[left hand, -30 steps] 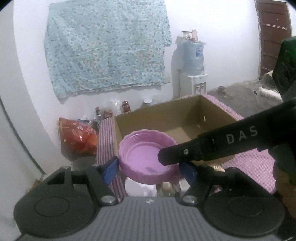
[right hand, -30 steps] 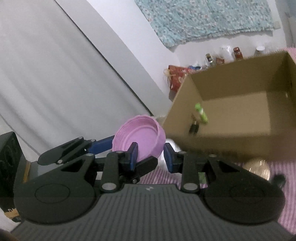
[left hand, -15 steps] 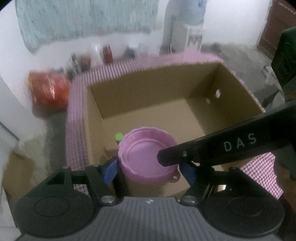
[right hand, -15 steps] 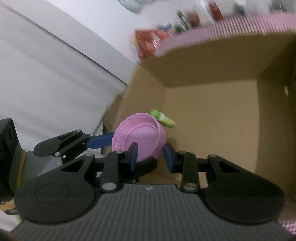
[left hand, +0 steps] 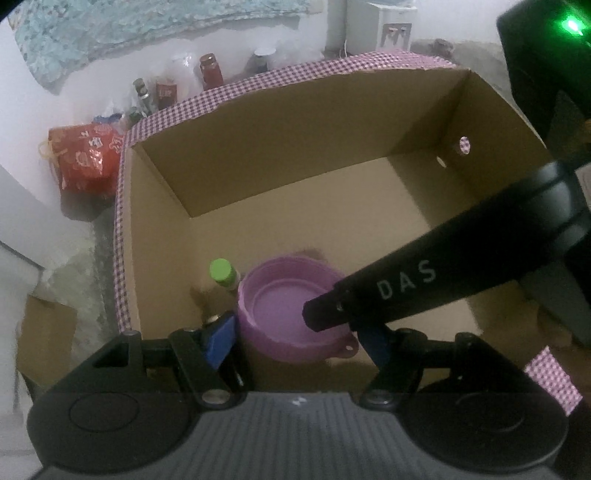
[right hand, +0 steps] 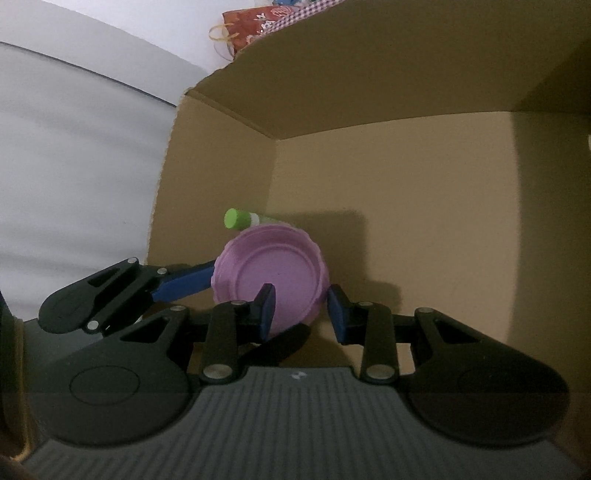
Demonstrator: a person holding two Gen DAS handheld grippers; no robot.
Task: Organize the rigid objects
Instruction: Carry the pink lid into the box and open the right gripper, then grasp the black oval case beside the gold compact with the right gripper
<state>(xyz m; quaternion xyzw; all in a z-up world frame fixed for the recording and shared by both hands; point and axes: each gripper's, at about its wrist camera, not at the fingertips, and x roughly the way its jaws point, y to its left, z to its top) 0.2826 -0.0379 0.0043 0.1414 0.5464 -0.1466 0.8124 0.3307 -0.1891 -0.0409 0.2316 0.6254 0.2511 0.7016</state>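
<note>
A round purple plastic lid [left hand: 295,310] hangs low inside an open cardboard box [left hand: 332,122]. My left gripper [left hand: 297,338] is shut on the lid across its width. My right gripper [right hand: 301,310] is shut on the lid's rim [right hand: 269,273], one finger inside and one outside. In the left wrist view the right gripper's black finger [left hand: 424,284] reaches over the lid from the right. A bottle with a green cap [left hand: 222,271] lies on the box floor just behind the lid; it also shows in the right wrist view [right hand: 240,218].
The box [right hand: 388,177] stands on a purple checked cloth [left hand: 550,380]. Beyond the far edge are a red bag [left hand: 85,162], several bottles and jars [left hand: 210,70] by the white wall, and a white dispenser base [left hand: 391,29].
Both grippers have carried the lid forward over the box's near wall and down inside it. The right gripper's fingers stand wider apart than before.
</note>
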